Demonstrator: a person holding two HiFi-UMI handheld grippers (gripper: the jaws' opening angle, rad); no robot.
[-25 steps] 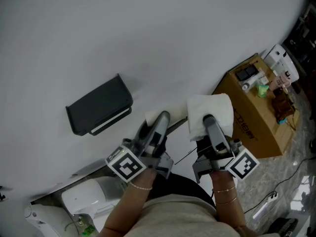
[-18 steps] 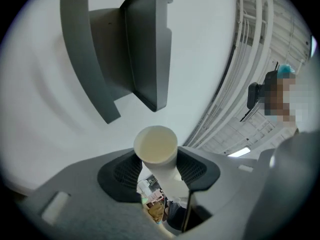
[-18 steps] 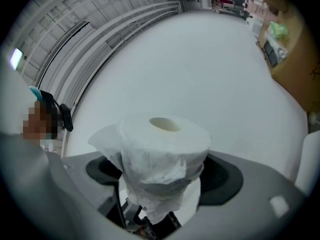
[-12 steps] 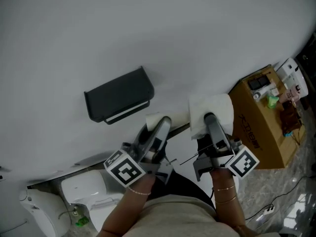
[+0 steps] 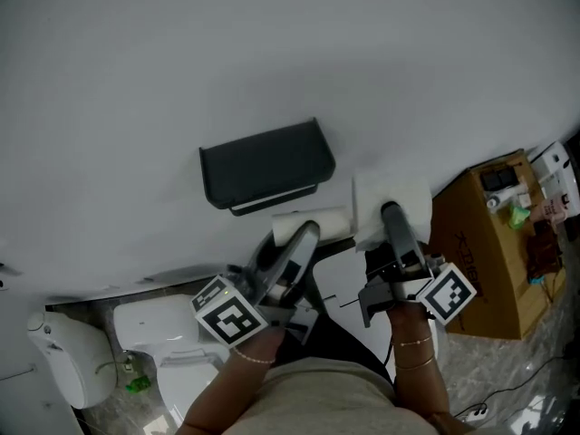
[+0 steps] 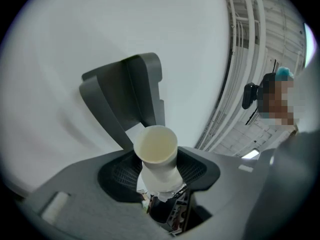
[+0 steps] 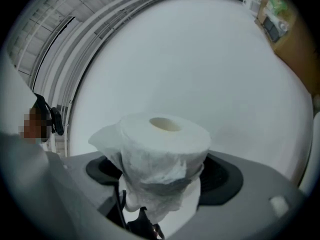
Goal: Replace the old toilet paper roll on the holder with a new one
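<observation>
tube (image 6: 156, 151) clamped in left gripper (image 6: 159, 170), new roll (image 7: 162, 149) in right gripper (image 7: 162, 176); both axes cross the jaws

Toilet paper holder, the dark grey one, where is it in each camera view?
Head view: the holder sits centre on the white wall, just above the left gripper's tip.
Left gripper view: left of centre, behind the old tube held in that gripper.
Right gripper view: not in it; only the new roll and wall.
Shared landmark: the old tube, just below the holder.
</observation>
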